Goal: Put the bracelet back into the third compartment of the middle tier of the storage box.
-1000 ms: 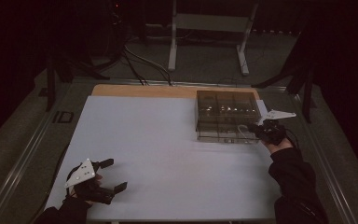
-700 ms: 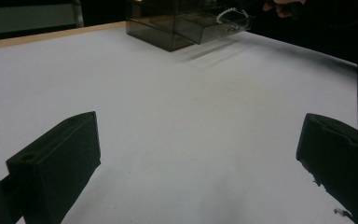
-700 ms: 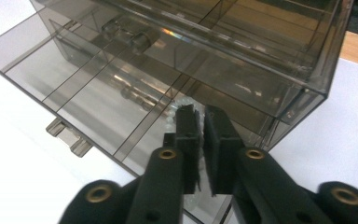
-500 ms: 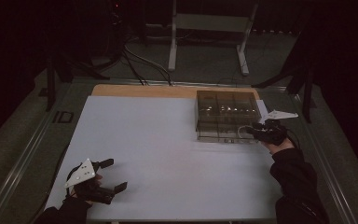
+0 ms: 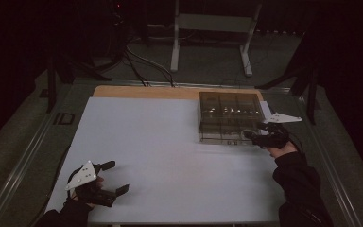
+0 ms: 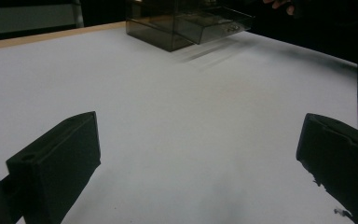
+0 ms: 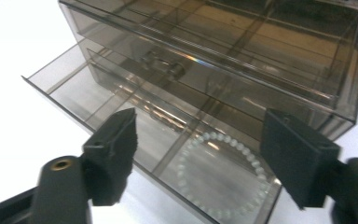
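A smoky clear drawer box point(image 5: 227, 116) stands at the table's far right. Its lower drawer point(image 7: 70, 79) is pulled out, and a white bead bracelet point(image 7: 219, 136) lies in the drawer's near compartment. My right gripper point(image 5: 254, 131) is at the box's front right corner. In the right gripper view the right gripper point(image 7: 198, 140) hangs over the drawer; its jaws have just been opening and stand apart, with nothing pressed between them. My left gripper point(image 5: 118, 177) rests open at the near left of the table. Only bare white tabletop lies between the jaws of the left gripper point(image 6: 198, 149).
The white table top point(image 5: 170, 142) has a strip of wood point(image 5: 142, 91) along its far edge. In the left gripper view the drawer box point(image 6: 186, 23) stands far off. A metal stand point(image 5: 208, 28) and cables are on the floor behind the table.
The right gripper's jaws stand wider apart at the box's front corner than before. The left hand and its gripper have stayed where they were.
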Action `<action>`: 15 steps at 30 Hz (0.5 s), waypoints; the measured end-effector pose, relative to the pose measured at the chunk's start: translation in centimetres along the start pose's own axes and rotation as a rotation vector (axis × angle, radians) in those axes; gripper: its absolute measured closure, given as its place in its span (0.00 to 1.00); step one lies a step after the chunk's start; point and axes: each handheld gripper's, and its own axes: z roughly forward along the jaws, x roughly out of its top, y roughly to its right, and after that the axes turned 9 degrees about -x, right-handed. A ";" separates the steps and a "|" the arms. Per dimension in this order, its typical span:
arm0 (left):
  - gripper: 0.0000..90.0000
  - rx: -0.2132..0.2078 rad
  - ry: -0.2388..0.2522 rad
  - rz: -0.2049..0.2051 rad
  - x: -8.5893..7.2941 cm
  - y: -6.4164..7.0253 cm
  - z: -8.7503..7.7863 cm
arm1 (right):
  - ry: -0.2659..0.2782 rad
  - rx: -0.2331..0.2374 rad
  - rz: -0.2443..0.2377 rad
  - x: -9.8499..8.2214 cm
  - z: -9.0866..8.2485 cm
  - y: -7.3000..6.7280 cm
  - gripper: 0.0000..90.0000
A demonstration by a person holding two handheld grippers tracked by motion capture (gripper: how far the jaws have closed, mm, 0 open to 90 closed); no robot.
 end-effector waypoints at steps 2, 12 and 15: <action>0.01 0.001 0.001 -0.001 0.0 0.0 0.0 | 0.015 0.020 0.043 -0.1 0.0 -0.2 0.17; 0.01 0.000 -0.002 0.000 0.0 0.0 0.0 | 0.029 0.035 0.040 -0.9 -0.5 -2.3 0.16; 0.01 -0.001 0.000 0.000 0.0 0.0 0.0 | 0.033 0.045 0.031 -1.1 -0.6 -3.0 0.16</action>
